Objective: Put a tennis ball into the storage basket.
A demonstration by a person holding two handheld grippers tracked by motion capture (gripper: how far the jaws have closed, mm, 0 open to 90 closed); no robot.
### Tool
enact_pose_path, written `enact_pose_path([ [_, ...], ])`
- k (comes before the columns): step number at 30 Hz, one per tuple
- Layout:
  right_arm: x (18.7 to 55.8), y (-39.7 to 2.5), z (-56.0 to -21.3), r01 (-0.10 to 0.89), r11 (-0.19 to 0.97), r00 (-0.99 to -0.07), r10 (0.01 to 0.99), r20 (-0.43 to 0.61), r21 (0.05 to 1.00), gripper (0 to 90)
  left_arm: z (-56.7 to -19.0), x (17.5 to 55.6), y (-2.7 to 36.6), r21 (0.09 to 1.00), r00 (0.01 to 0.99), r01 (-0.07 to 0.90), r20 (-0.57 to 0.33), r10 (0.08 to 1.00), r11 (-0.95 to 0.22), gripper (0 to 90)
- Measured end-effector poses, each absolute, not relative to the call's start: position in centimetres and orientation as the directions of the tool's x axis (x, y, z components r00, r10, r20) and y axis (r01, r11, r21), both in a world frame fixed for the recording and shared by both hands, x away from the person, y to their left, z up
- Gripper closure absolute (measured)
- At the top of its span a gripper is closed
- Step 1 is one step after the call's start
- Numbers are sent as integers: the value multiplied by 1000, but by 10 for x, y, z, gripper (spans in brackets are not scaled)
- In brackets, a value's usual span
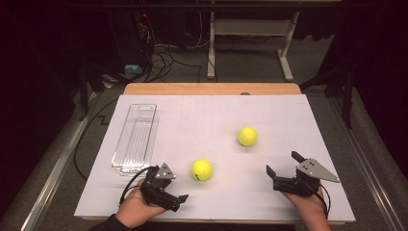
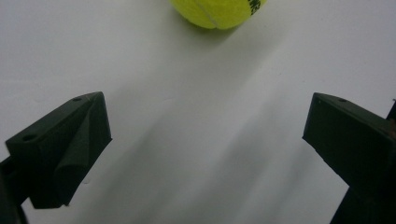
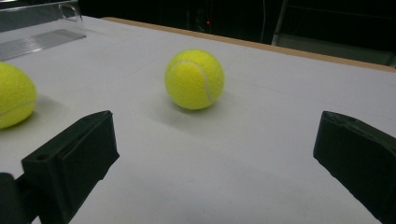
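Two yellow tennis balls lie on the white table sheet (image 1: 216,110). The near ball (image 1: 201,169) (image 2: 217,11) sits just right of and beyond my left gripper (image 1: 175,188) (image 2: 208,116), whose jaws stand open and empty a short way from it. The far ball (image 1: 247,136) (image 3: 194,79) rests toward the middle right, ahead of my right gripper (image 1: 283,162) (image 3: 217,126). That gripper is also open with nothing between its jaws. In the right gripper view the near ball (image 3: 14,100) shows at the left edge.
A clear plastic tray (image 1: 135,137) (image 3: 37,28) lies lengthwise at the left side of the sheet, with nothing in it. The wooden table edge (image 1: 211,88) runs along the back. Cables and a desk frame (image 1: 250,38) stand on the floor beyond.
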State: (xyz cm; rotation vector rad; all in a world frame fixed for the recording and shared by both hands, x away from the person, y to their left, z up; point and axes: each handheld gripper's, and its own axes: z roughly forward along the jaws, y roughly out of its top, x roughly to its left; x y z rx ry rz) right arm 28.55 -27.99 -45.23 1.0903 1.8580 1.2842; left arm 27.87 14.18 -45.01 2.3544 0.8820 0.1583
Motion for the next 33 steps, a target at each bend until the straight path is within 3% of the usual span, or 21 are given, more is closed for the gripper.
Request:
enact_pose_path([
  [5,288,-280,-452,288,177,-466,884,-24,941,0,-441,284,136,554,774,569,-111,623,-608,18],
  [30,283,-282,-452,270,196,-486,873,-42,943,0,-407,329,93,230,821,570,-110,561,-789,17],
  [33,283,-282,-452,269,199,-487,872,-46,942,0,-405,335,91,205,815,579,-146,561,-789,16],
])
